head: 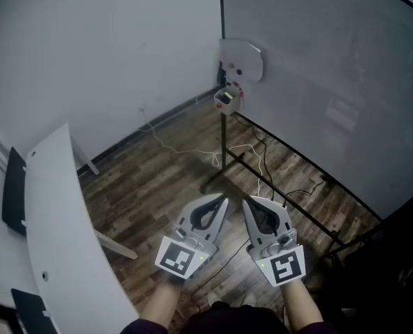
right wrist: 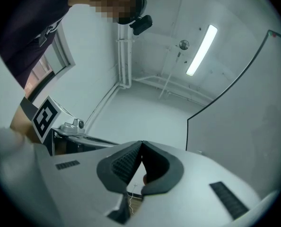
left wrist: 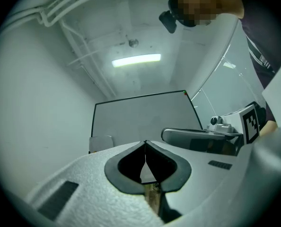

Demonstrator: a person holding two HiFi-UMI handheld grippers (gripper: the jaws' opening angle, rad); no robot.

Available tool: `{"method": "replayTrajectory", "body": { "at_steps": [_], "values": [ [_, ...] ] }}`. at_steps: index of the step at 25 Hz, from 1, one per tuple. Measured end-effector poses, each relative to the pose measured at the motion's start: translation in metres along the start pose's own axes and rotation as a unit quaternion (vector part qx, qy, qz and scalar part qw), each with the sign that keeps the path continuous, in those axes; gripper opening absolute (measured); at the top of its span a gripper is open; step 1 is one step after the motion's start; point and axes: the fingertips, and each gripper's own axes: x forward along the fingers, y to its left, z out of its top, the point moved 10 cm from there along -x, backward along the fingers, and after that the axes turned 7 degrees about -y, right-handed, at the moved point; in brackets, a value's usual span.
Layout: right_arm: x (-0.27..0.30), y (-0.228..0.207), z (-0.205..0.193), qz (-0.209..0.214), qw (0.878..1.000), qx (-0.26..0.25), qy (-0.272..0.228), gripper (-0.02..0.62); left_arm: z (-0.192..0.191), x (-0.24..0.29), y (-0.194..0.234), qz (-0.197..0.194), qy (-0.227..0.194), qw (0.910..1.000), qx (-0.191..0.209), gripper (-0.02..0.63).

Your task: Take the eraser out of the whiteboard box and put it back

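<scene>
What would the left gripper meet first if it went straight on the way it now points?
Most likely the whiteboard: the left gripper aims its closed tongs at the board's lower middle, with nothing visible in between, though depth is unclear.

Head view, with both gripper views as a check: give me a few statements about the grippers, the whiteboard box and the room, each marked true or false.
1. The left gripper and the right gripper both have their jaws together. True.
2. The left gripper holds the eraser. False: nothing is between its jaws.
3. The whiteboard box hangs at the edge of the whiteboard, beyond both grippers and touched by neither. True.
4. The floor is carpeted and bare. False: it is wood planks with cables lying on it.
5. The white table stands on the person's right. False: it is on the left.
</scene>
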Motion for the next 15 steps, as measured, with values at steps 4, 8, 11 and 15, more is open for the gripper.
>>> {"method": "replayTrajectory", "body": {
  "at_steps": [4,8,11,15],
  "values": [
    [0.008,0.010,-0.005,-0.005,1.000,-0.003,0.006,0.003,-0.004,-0.009,0.010,-0.004,0.000,1.0000,-0.008,0.006],
    [0.014,0.014,-0.013,-0.006,1.000,-0.004,0.016,0.003,-0.012,-0.013,0.019,-0.007,0.004,0.9999,-0.015,0.006],
    [0.018,0.014,-0.019,-0.008,1.000,-0.002,0.024,0.003,-0.016,-0.013,0.028,-0.006,0.006,0.9998,-0.017,0.006],
    [0.025,0.007,-0.030,-0.009,0.999,0.001,0.033,0.003,-0.025,-0.008,0.039,-0.004,0.014,0.9996,-0.026,0.006]
  ]
}}
